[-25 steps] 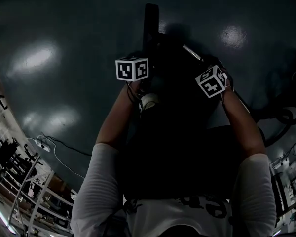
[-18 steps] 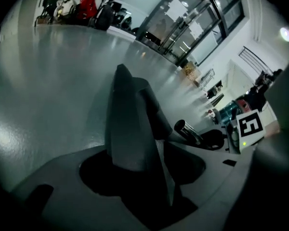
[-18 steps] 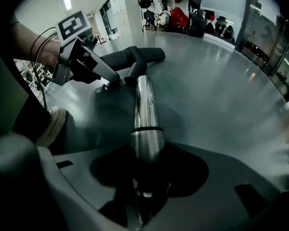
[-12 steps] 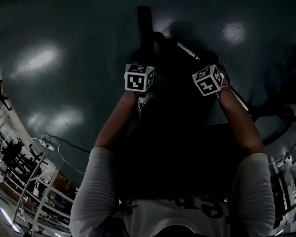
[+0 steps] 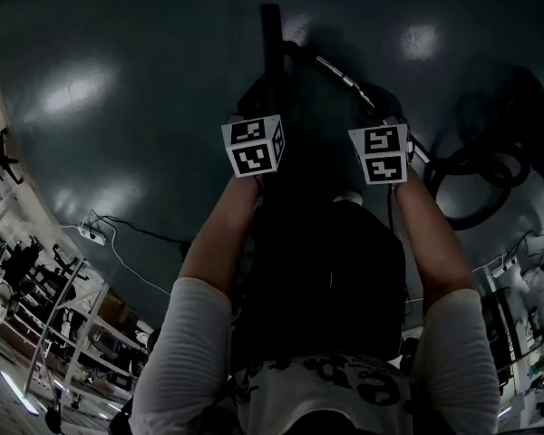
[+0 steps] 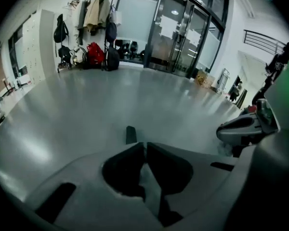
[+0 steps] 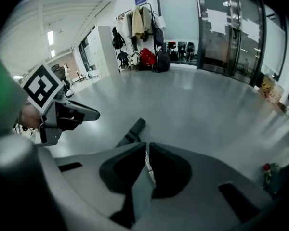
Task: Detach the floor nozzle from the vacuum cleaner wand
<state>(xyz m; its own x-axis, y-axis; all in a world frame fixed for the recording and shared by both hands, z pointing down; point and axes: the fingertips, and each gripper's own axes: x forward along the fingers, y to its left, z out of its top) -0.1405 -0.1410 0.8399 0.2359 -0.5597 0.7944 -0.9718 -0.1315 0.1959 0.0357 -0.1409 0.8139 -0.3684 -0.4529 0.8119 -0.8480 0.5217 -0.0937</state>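
Left claw [image 6: 145,146] and right claw [image 7: 147,148] are being held side by side above the floor [image 5: 118,62]. Both have just been closing, and their jaws are now sitting together with nothing between them. Floor nozzle [image 5: 271,43] is lying on the floor beyond both claws. Metal wand [image 5: 343,78] is running from beside it toward the near right.

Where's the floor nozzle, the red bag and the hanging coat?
floor nozzle [image 7: 133,130], right gripper view, middle of its body.
red bag [image 6: 95,53], left gripper view, its front.
hanging coat [image 6: 93,13], left gripper view, its middle.
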